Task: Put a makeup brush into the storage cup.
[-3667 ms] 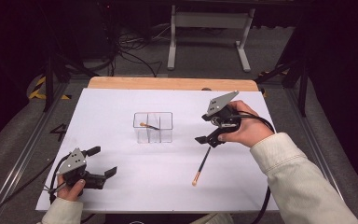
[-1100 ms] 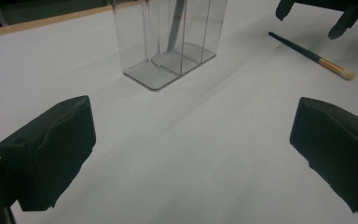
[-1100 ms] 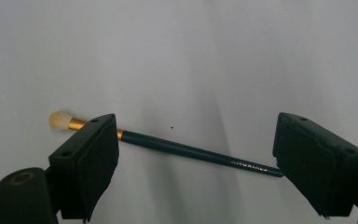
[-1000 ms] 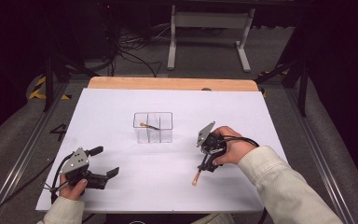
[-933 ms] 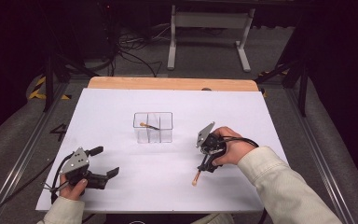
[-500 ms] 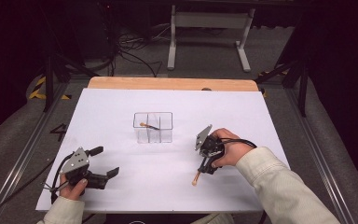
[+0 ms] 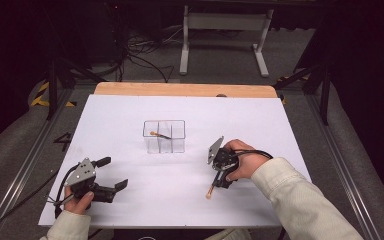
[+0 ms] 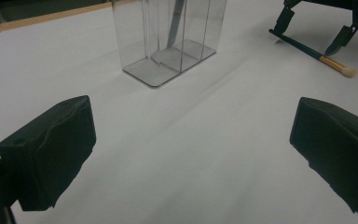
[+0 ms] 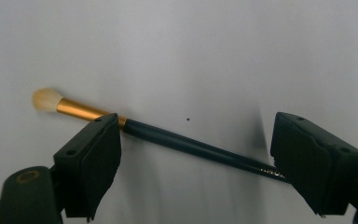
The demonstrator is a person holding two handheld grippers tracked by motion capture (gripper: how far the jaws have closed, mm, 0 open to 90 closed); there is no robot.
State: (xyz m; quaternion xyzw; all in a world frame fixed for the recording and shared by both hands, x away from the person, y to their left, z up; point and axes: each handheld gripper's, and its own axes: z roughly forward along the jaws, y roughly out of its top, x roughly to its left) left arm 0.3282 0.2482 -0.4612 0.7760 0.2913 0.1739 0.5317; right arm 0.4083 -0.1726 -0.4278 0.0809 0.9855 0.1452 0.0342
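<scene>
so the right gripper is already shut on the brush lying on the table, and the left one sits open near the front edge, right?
Not quite: the right gripper is open, its jaws standing apart over the brush, which lies on the table ungripped. The right gripper view shows this. The left gripper is indeed open near the front edge.

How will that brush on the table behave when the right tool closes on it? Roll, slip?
The brush looks thin, rigid and probably light. Its handle seems round and smooth, so it may roll or squirt sideways on the flat white table. The right tool straddles it with open jaws, crossing it at an angle, so it could twist.
</scene>
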